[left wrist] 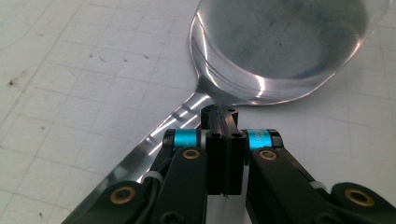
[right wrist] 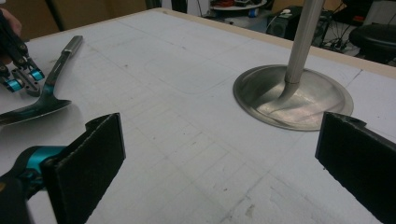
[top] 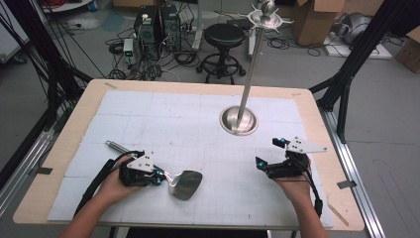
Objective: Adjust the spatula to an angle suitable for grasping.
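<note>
A shiny metal serving spoon (top: 186,184) lies on the white gridded mat (top: 198,124) at the front left, its handle end (top: 116,146) pointing back and left. My left gripper (top: 159,177) is shut, its tips right at the spoon's neck (left wrist: 201,95), with nothing seen between the jaws. The broad bowl (left wrist: 280,42) lies just beyond the tips. At the front right my right gripper (top: 270,152) is wide open and empty above the mat. Its pads (right wrist: 91,158) frame the stand's round base (right wrist: 292,98), and the spoon (right wrist: 44,100) lies off to the left.
A tall metal stand (top: 250,69) rises from a round base (top: 238,121) at the table's centre right, with a hooked crown (top: 266,17) on top. Beyond the table's far edge are a black stool (top: 224,37), computer boxes and cables on the floor.
</note>
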A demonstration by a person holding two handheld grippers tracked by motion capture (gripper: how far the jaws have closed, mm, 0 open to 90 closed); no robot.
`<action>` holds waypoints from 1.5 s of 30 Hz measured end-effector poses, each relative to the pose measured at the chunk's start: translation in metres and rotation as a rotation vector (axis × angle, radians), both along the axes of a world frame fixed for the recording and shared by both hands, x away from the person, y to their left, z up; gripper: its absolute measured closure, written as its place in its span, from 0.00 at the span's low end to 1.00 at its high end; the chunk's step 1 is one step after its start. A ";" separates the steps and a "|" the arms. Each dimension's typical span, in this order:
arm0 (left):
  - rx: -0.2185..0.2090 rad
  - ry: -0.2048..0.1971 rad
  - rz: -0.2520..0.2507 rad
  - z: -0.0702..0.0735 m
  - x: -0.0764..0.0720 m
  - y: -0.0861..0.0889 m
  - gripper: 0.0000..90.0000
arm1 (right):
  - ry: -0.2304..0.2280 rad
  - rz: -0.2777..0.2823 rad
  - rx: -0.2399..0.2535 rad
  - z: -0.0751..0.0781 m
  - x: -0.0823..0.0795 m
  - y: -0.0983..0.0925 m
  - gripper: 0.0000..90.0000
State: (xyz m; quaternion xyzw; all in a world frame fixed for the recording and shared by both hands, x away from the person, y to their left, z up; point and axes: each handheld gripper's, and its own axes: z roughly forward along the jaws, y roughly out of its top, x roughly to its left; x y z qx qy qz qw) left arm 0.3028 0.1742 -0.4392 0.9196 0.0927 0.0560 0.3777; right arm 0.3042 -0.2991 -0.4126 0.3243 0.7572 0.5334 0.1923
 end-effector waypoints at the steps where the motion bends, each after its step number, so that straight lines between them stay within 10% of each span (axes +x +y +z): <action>1: -0.007 0.004 -0.007 0.000 0.001 -0.001 1.00 | -0.001 0.003 0.000 0.000 0.000 0.000 0.01; 13: -0.032 0.001 -0.029 0.004 0.009 -0.018 1.00 | 0.000 -0.009 -0.011 -0.001 -0.011 -0.006 0.01; 45: -0.001 -0.062 0.137 0.005 0.055 -0.047 1.00 | 0.016 -0.010 -0.017 -0.004 -0.014 -0.008 0.01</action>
